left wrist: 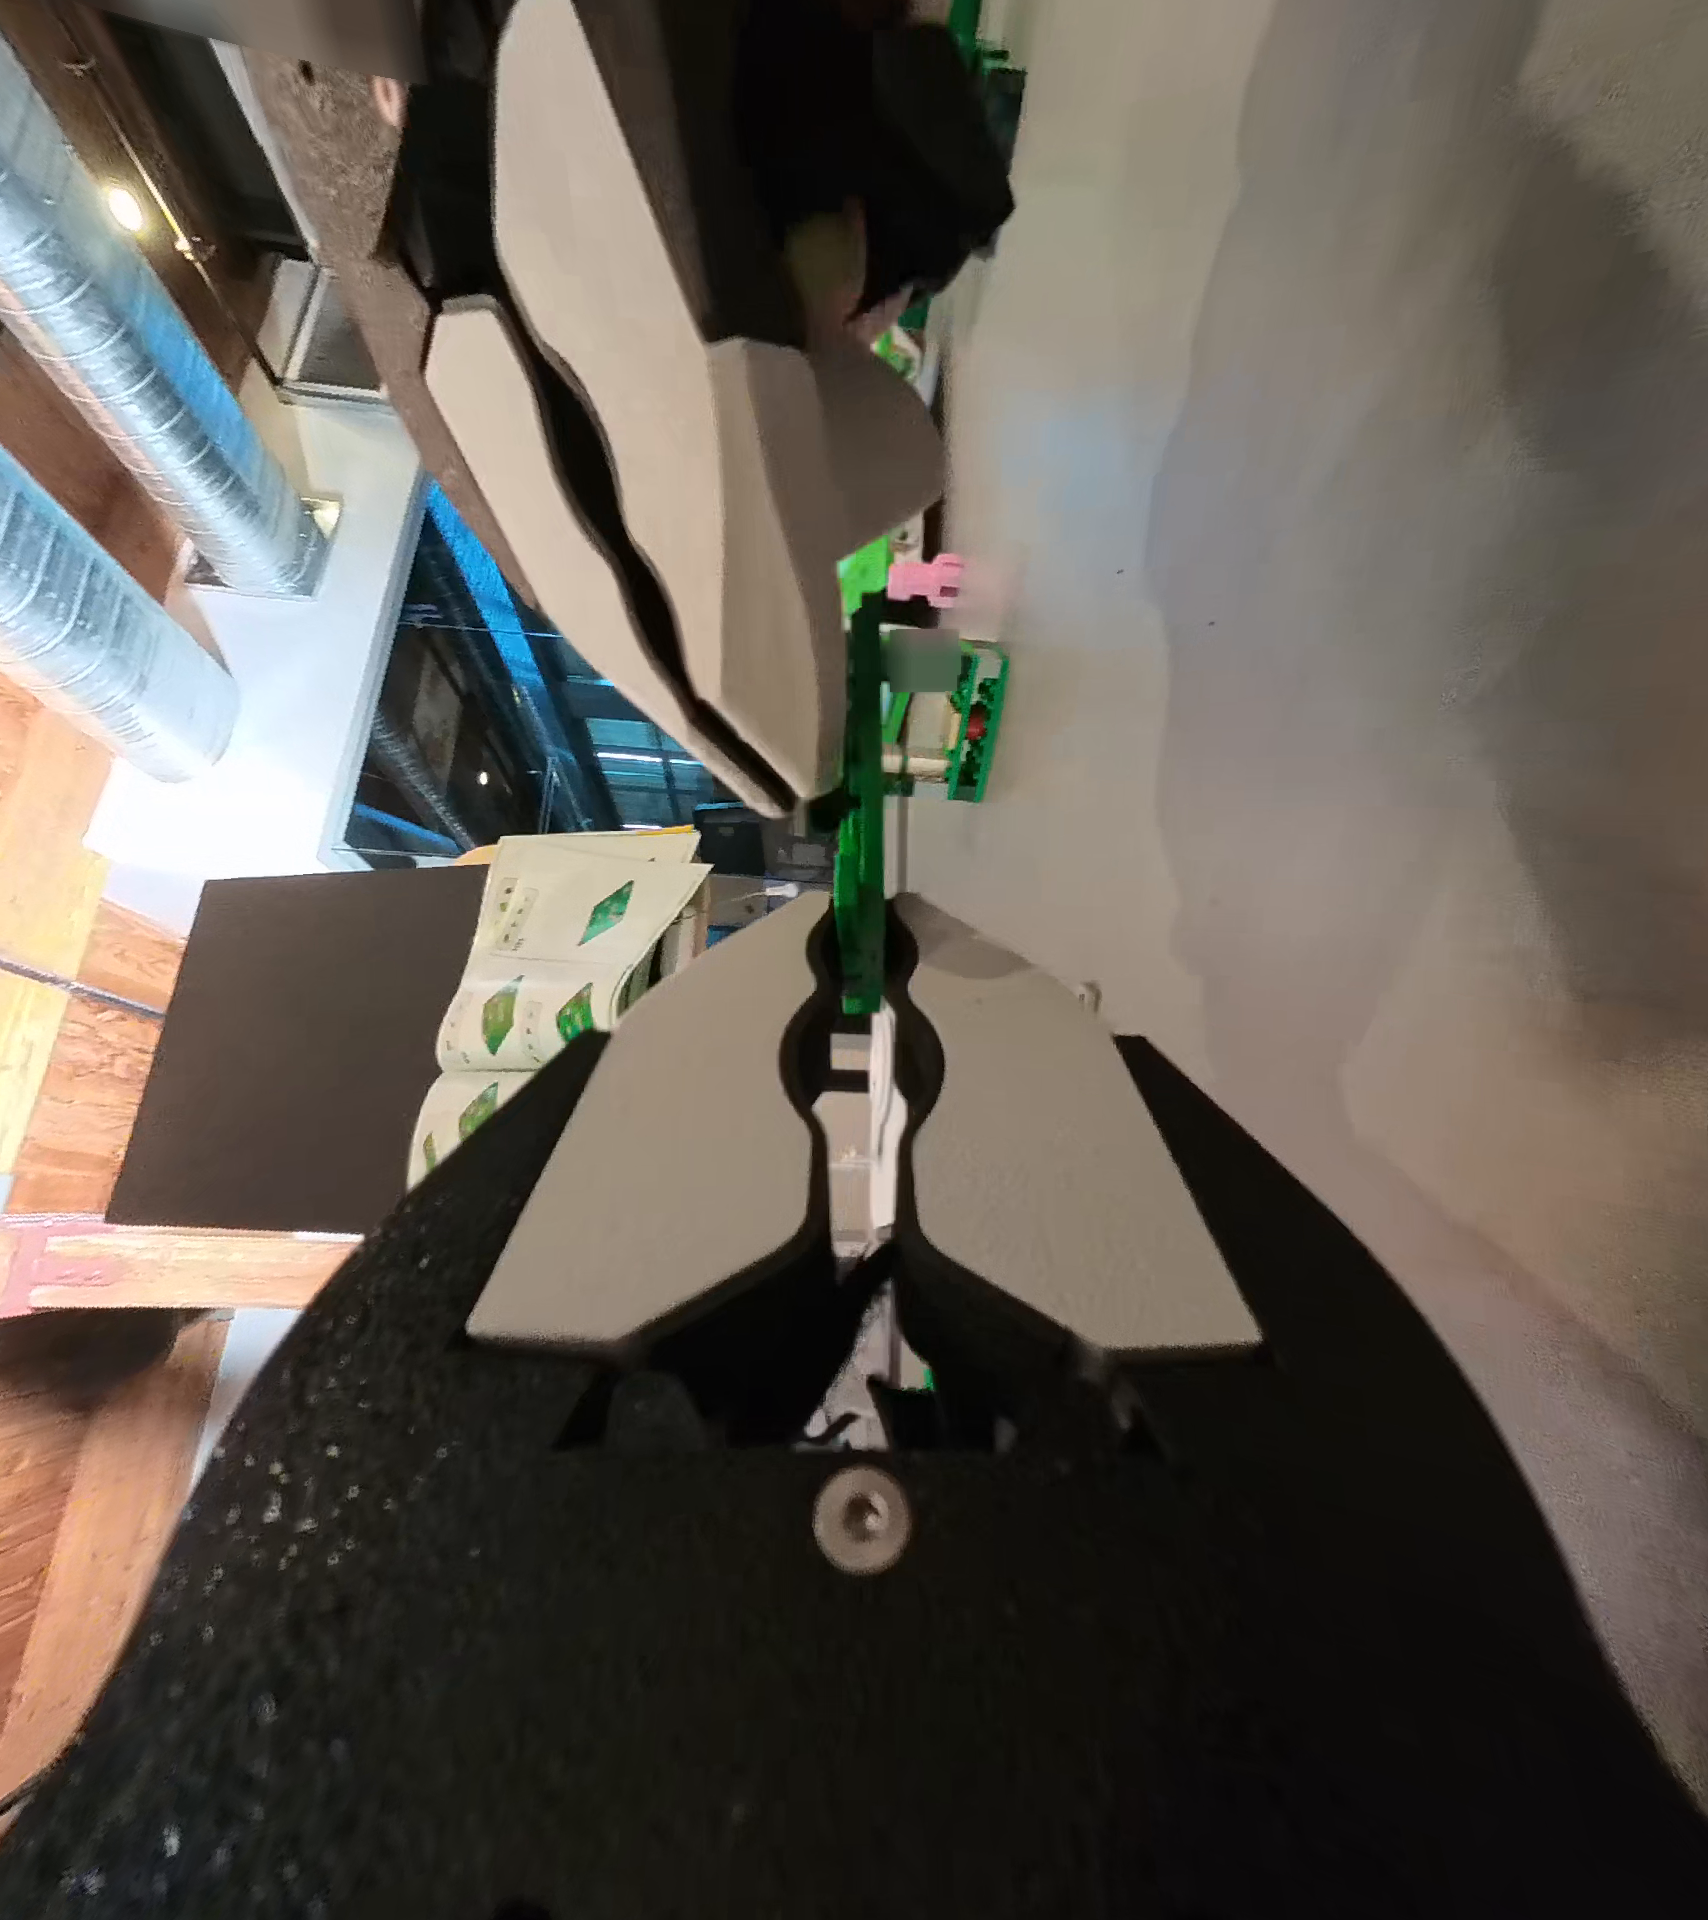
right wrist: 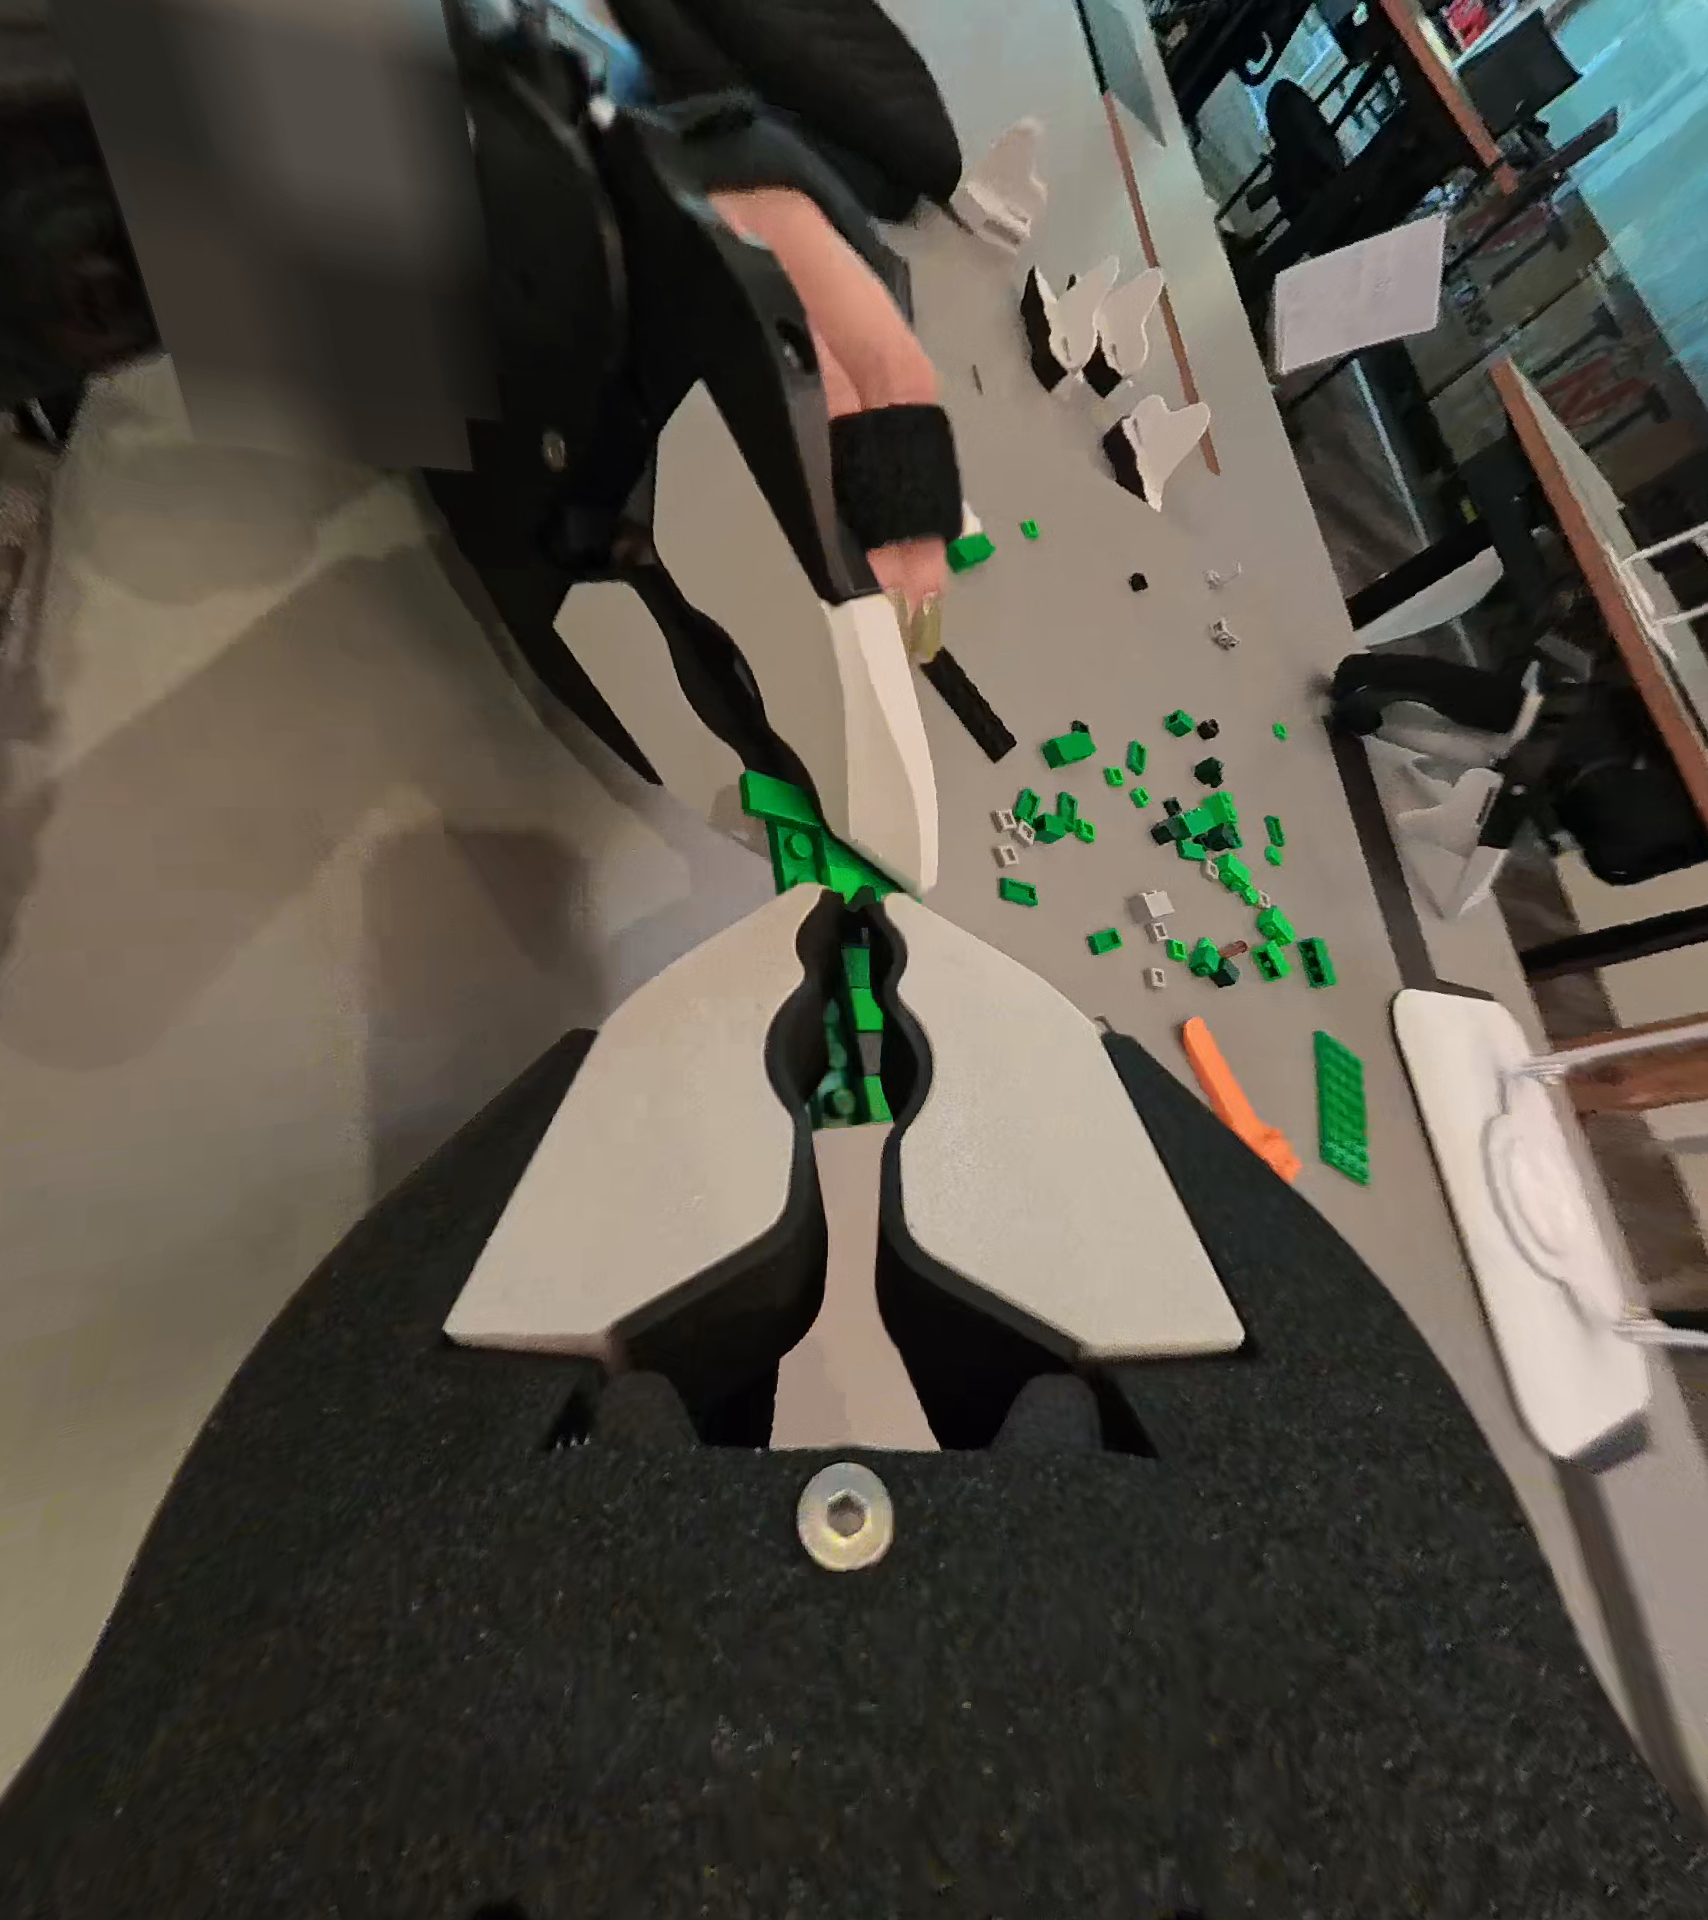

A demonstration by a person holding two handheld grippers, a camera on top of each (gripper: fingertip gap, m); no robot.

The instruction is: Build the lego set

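Observation:
A flat green lego assembly (left wrist: 862, 717) is held in the air between both grippers, edge-on in the left wrist view. My left gripper (left wrist: 860, 920) is shut on one end of it. My right gripper (right wrist: 850, 909) is shut on the other end (right wrist: 845, 1049). In the left wrist view the right gripper (left wrist: 800, 802) comes in from above and meets the plate. In the right wrist view the left gripper (right wrist: 829, 847), with a hand behind it, clamps the bright green part (right wrist: 793, 831). A small green and white build (left wrist: 969, 717) and a pink piece (left wrist: 928, 579) sit behind on the table.
Loose green, grey and black pieces (right wrist: 1208, 831) lie scattered on the grey table (right wrist: 1068, 644). With them are an orange separator tool (right wrist: 1239, 1101), a green plate (right wrist: 1341, 1107), a long black plate (right wrist: 969, 696), spare white fingers (right wrist: 1120, 332) and a white tray (right wrist: 1515, 1216). An open instruction booklet (left wrist: 559, 956) stands behind.

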